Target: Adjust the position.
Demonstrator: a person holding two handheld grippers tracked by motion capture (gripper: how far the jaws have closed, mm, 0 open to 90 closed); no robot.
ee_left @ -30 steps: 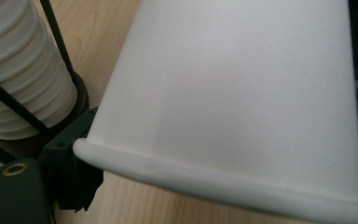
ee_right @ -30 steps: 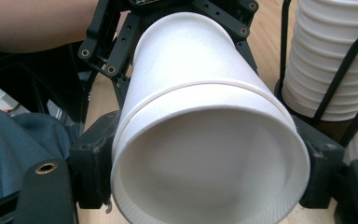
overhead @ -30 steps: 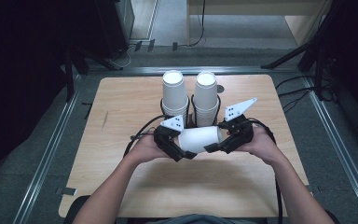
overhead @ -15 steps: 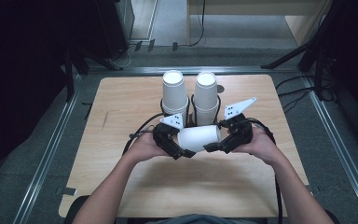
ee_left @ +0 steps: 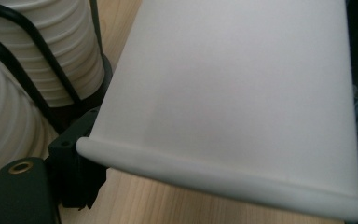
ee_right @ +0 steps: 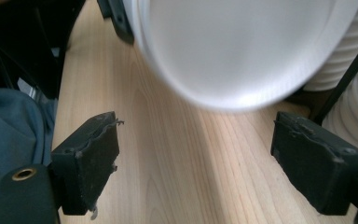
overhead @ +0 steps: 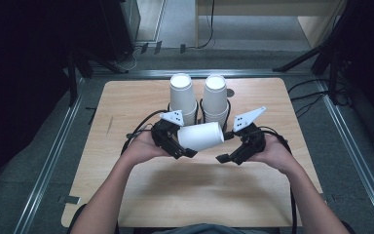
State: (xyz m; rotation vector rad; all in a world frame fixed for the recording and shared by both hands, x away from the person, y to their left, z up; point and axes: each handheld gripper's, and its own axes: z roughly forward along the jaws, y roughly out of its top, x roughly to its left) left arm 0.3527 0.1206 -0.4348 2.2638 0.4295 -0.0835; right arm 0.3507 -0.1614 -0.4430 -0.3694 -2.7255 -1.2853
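Note:
A single white paper cup lies on its side above the wooden table, rim toward my left gripper, which is shut on its rim end. The left gripper view looks along the cup wall, with one black finger behind the rim. My right gripper stands open just right of the cup's base, and its jaws have just been opening. In the right gripper view the base hangs beyond the spread fingers, with nothing between them.
Two stacks of white cups stand upright in black wire holders at the table's far middle, right behind the hands. Black cables trail from both grippers. Metal rails run along the table's left and right sides.
The right gripper has let go of the cup's base and opened wide, now a small gap away. The left gripper has lifted slightly with the cup.

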